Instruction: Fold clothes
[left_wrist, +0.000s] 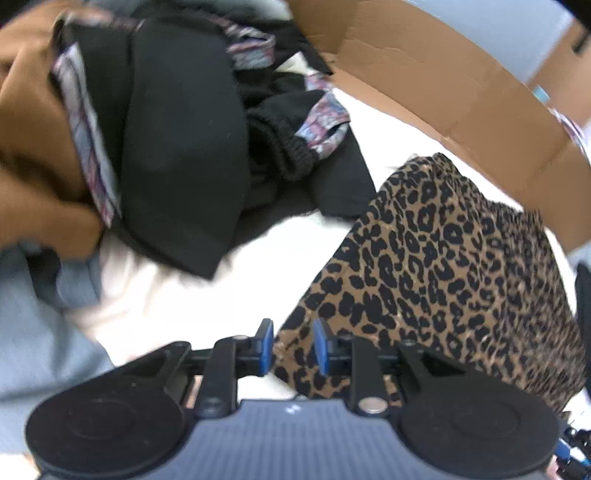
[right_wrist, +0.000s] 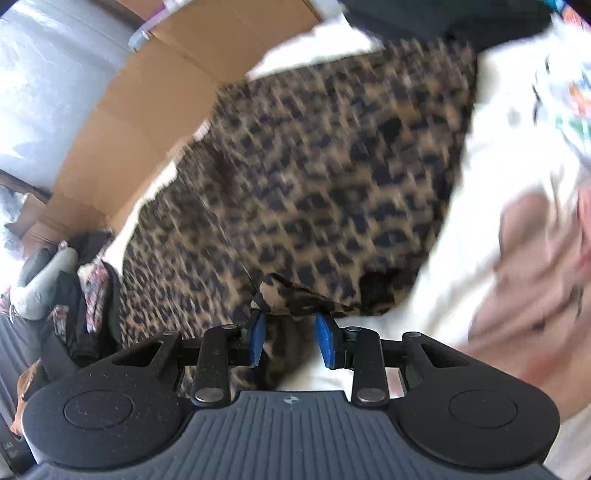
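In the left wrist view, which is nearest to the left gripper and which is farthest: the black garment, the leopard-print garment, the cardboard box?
From the left gripper:
1. leopard-print garment, its lower corner right at the fingertips, spreading right.
2. black garment, farther up, to the left.
3. cardboard box, along the top right, behind both garments.

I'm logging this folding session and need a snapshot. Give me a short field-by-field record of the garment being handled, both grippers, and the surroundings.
garment: leopard-print garment, spread on a white surface
left gripper: jaws apart over the garment's edge, pads not pressing it
right gripper: jaws apart, a raised fold of the print just beyond the tips; grip unclear
other clothes: black garment with patterned trim, heaped beyond
backdrop: cardboard box behind the garment
image quality: right wrist view blurred
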